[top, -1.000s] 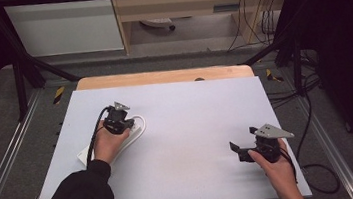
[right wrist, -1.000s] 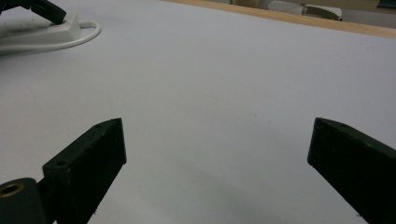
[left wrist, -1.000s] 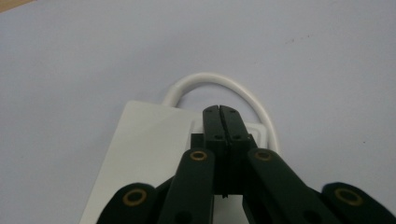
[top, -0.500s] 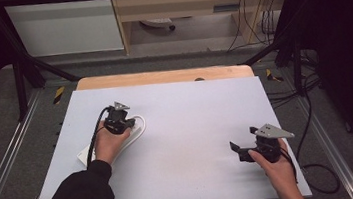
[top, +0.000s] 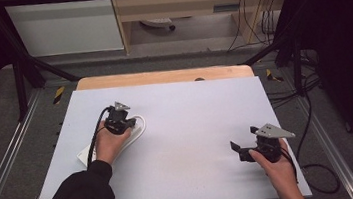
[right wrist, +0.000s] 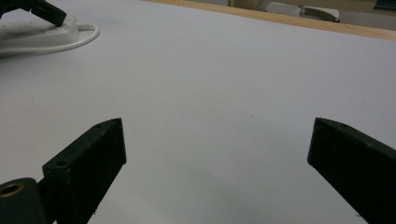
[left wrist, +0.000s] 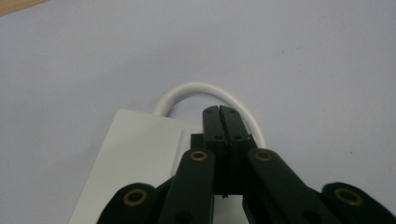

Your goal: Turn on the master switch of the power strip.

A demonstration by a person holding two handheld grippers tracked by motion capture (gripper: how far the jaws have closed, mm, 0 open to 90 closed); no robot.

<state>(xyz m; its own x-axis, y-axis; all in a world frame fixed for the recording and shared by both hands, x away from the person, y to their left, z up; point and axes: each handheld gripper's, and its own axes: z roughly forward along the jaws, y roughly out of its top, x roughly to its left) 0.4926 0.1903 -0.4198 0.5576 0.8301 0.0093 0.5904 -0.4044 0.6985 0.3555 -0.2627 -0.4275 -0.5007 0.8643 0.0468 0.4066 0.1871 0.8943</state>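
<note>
A flat white power strip (left wrist: 135, 154) with a looping white cable (left wrist: 196, 88) lies on the left of the white table top (top: 191, 113). My left gripper (left wrist: 219, 112) is held over the strip's end, jaws pressed together with nothing visible between them; the cable loop curves just past the tips. In the high view the left gripper (top: 125, 120) sits on the strip (top: 86, 153), with the hand covering much of the strip. My right gripper (right wrist: 217, 149) hovers low over bare table at the front right (top: 242, 141), jaws wide apart and empty, facing the distant strip (right wrist: 42, 35).
The white top lies on a wooden table whose far edge (top: 162, 76) shows as a tan band. Black frame bars (top: 25, 71) stand at the far corners, and cables (top: 312, 114) trail off the right side. Cabinets (top: 65, 26) stand beyond the table.
</note>
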